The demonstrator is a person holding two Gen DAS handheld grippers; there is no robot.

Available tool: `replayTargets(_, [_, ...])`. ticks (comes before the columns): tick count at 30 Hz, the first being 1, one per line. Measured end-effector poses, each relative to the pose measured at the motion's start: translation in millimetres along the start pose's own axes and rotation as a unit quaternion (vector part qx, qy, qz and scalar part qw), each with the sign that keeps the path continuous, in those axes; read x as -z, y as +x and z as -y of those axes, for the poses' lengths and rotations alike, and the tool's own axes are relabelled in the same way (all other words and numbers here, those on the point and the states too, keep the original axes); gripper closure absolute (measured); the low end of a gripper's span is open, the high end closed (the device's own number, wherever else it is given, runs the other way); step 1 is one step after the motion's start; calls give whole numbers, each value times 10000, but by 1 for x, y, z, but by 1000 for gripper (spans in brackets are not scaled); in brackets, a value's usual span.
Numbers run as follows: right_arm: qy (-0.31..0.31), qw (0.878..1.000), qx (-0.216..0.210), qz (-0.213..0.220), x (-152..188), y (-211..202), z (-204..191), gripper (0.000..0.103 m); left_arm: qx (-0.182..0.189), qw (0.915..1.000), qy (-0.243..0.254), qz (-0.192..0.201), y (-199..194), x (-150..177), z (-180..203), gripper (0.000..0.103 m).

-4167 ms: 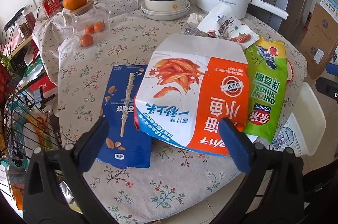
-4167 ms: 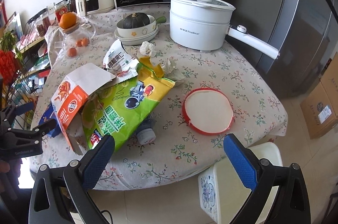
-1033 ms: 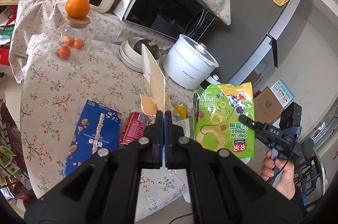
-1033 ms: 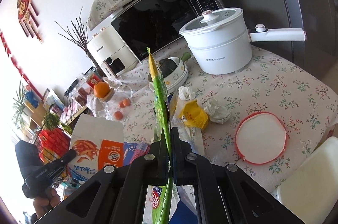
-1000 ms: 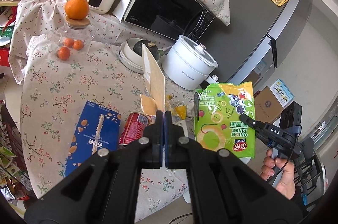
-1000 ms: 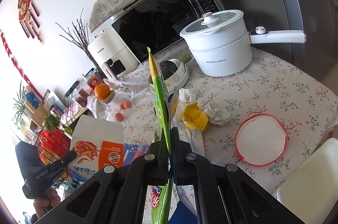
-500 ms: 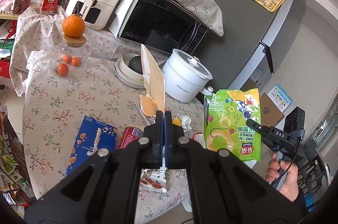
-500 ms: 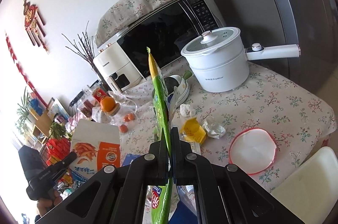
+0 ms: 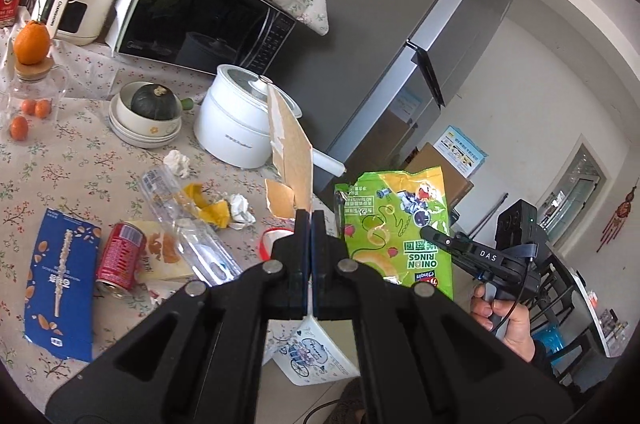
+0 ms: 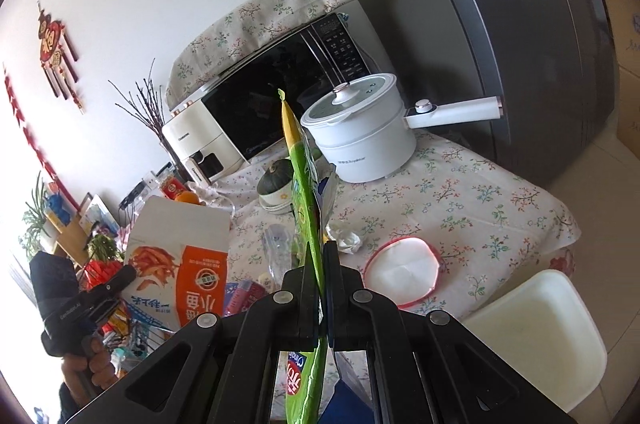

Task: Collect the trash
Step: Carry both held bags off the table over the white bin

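My left gripper (image 9: 310,214) is shut on the orange and white snack box (image 9: 291,147), held edge-on above the table's front edge; its printed face (image 10: 180,264) shows in the right wrist view. My right gripper (image 10: 323,248) is shut on the green onion rings bag (image 10: 306,199), seen edge-on; its front (image 9: 394,228) hangs in the air right of the table in the left wrist view. On the floral tablecloth (image 9: 60,159) lie a blue snack box (image 9: 60,280), a red can (image 9: 120,256), a clear plastic wrapper (image 9: 180,220), yellow wrapper scraps (image 9: 212,212) and crumpled tissues (image 9: 178,161).
A white bin (image 10: 536,336) stands on the floor by the table's front corner, its decorated side (image 9: 316,356) below my left gripper. A red-rimmed lid (image 10: 402,272), a white pot (image 10: 360,139), a bowl with a squash (image 9: 148,111), a microwave, an air fryer and a fridge surround the trash.
Both grippers have pulled back from the table and risen slightly with their packages still held. The left view has swung right, showing more fridge and room.
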State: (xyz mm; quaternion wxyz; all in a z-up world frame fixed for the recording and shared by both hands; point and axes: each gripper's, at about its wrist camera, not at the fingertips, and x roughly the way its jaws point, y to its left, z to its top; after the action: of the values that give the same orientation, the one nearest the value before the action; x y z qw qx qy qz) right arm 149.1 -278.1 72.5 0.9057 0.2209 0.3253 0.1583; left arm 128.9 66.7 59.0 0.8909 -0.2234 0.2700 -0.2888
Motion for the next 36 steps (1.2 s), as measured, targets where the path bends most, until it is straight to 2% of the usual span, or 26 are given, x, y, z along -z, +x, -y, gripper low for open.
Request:
replayTargets(8, [232, 9984, 512, -23, 18, -42, 56, 100, 533, 9956, 285, -719, 60, 26, 48, 102])
replayTargets(18, [713, 9887, 1263, -375, 53, -66, 134, 100, 920, 9805, 589, -1634, 127, 77, 94, 102])
replayTargets(22, [913, 9833, 1527, -386, 59, -75, 158, 100, 934, 9753, 693, -1877, 160, 98, 106, 102])
replayTargets(29, [1099, 9743, 1912, -461, 66, -80, 186, 100, 742, 9719, 749, -2105, 216, 130, 108, 102])
replayTargets(36, [925, 9732, 2039, -528, 64, -76, 186, 100, 656, 9730, 654, -2116, 237, 135, 100, 102])
